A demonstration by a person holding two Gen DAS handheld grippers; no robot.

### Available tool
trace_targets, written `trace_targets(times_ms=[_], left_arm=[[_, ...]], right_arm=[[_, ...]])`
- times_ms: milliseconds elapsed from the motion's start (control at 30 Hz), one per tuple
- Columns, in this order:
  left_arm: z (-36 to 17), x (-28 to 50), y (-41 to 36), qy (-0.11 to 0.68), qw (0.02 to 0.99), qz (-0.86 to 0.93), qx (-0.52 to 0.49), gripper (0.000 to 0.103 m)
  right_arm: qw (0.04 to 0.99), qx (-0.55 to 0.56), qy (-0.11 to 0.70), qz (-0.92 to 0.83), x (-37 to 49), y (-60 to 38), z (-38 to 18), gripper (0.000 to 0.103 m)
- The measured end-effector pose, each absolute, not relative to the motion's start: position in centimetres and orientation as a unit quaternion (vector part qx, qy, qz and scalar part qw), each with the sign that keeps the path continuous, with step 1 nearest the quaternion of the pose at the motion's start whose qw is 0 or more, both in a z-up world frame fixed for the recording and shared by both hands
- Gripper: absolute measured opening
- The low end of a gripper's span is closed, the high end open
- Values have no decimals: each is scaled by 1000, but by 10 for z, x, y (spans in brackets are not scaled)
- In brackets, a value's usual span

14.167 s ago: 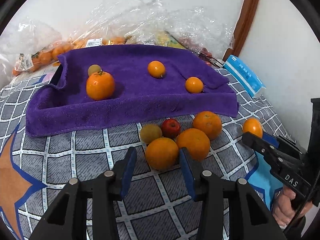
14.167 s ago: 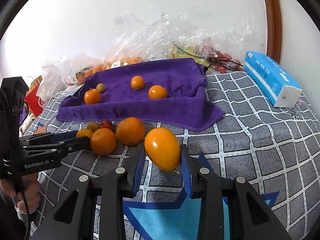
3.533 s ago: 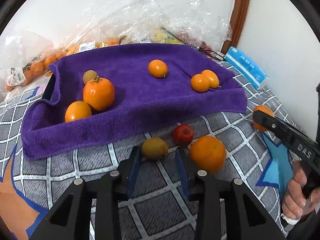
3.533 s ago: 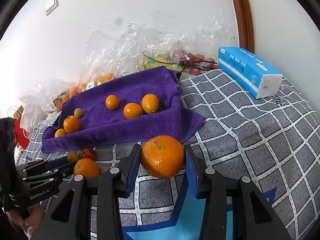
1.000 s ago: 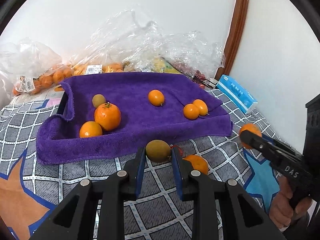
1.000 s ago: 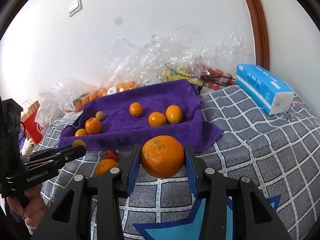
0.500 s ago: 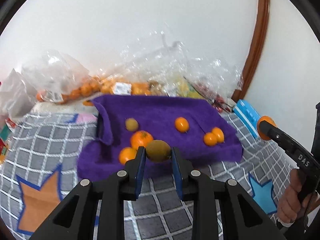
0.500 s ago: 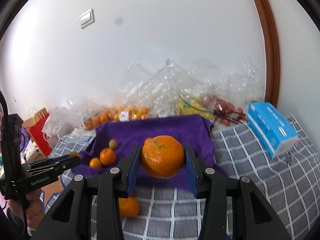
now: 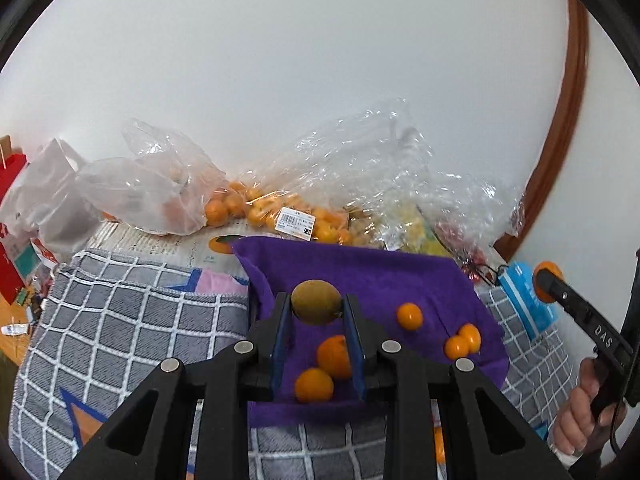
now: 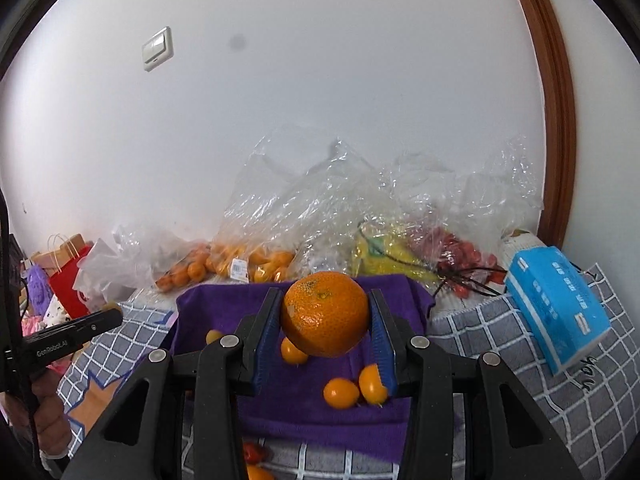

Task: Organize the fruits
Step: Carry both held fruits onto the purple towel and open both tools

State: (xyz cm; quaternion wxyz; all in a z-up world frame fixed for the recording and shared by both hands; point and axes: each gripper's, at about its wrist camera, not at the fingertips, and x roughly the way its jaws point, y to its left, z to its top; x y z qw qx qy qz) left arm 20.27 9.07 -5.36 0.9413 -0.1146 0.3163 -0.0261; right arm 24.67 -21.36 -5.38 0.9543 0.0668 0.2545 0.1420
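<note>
My left gripper (image 9: 316, 308) is shut on a small green-brown fruit (image 9: 316, 301) and holds it high above the purple towel (image 9: 372, 272). My right gripper (image 10: 325, 318) is shut on a large orange (image 10: 325, 314), also raised above the purple towel (image 10: 304, 400). Several small oranges lie on the towel, among them one at the left (image 9: 314, 385), a bigger one beside it (image 9: 334, 356) and a pair at the right (image 9: 462, 342). The right gripper with its orange shows at the right edge of the left wrist view (image 9: 546, 276).
Clear plastic bags of oranges (image 9: 256, 208) and other fruit (image 10: 400, 256) lie behind the towel against the white wall. A blue tissue pack (image 10: 560, 304) lies at the right. A small red fruit (image 10: 253, 453) and an orange (image 10: 256, 473) lie on the grey checked cloth (image 9: 120, 320).
Both grippers have risen and tilted up with their fruits; the towel and table now sit lower in both views. The grips are unchanged.
</note>
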Motion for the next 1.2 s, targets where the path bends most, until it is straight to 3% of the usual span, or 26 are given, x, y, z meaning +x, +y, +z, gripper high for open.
trace_targets(times_ms=[567,1200], left_arm=[[-121,245,89,353,925,-41,-137,25],[-147,258,93,382,909,-45,-162,25]], right_arm=[[917,49,345,195,276,-177,-125,42],[893,24,395,215,288,-154,-167,42]])
